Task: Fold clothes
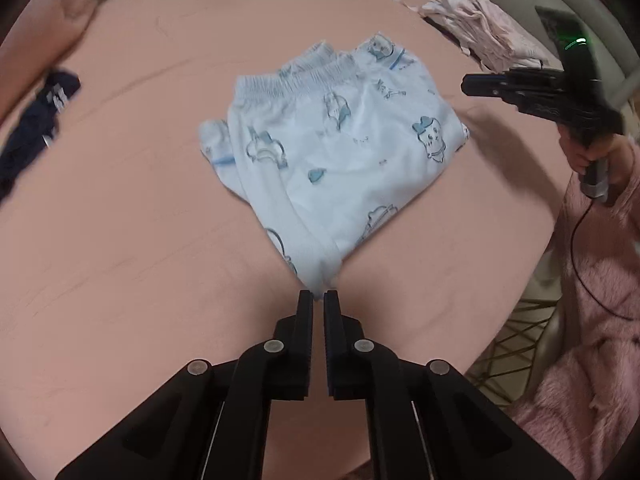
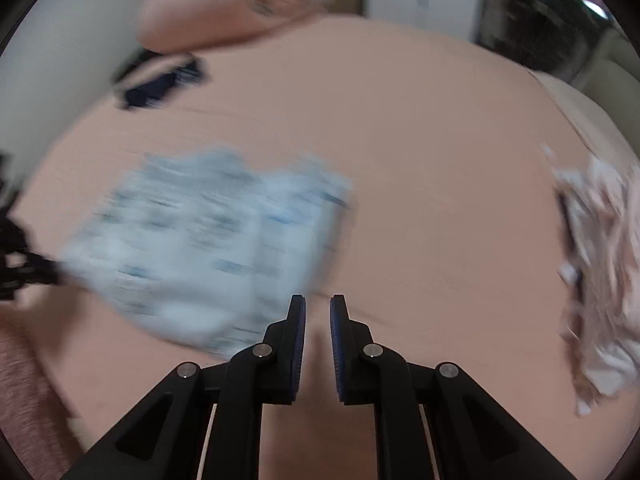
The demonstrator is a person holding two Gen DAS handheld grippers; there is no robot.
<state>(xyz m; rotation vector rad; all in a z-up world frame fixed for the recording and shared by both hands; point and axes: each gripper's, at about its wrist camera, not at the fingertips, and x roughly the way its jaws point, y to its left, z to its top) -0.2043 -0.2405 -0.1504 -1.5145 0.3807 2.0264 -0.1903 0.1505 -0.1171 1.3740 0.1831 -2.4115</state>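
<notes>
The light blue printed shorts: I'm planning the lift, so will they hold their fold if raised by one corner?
Probably not. The light blue printed shorts look thin and soft, sagging in creases, so the layers would likely droop open. They seem light; the left claw pinches just one corner.

Legible text: none in either view. The light blue printed garment (image 1: 332, 148) carries cartoon figures and a few small scribble-like marks beside them, too small to make out as letters. The right gripper (image 1: 466, 84), seen in the left wrist view, shows a green glowing mark on its body, unreadable as a word or number. The right wrist view is motion-blurred throughout; nothing on the garment there can be read.
</notes>
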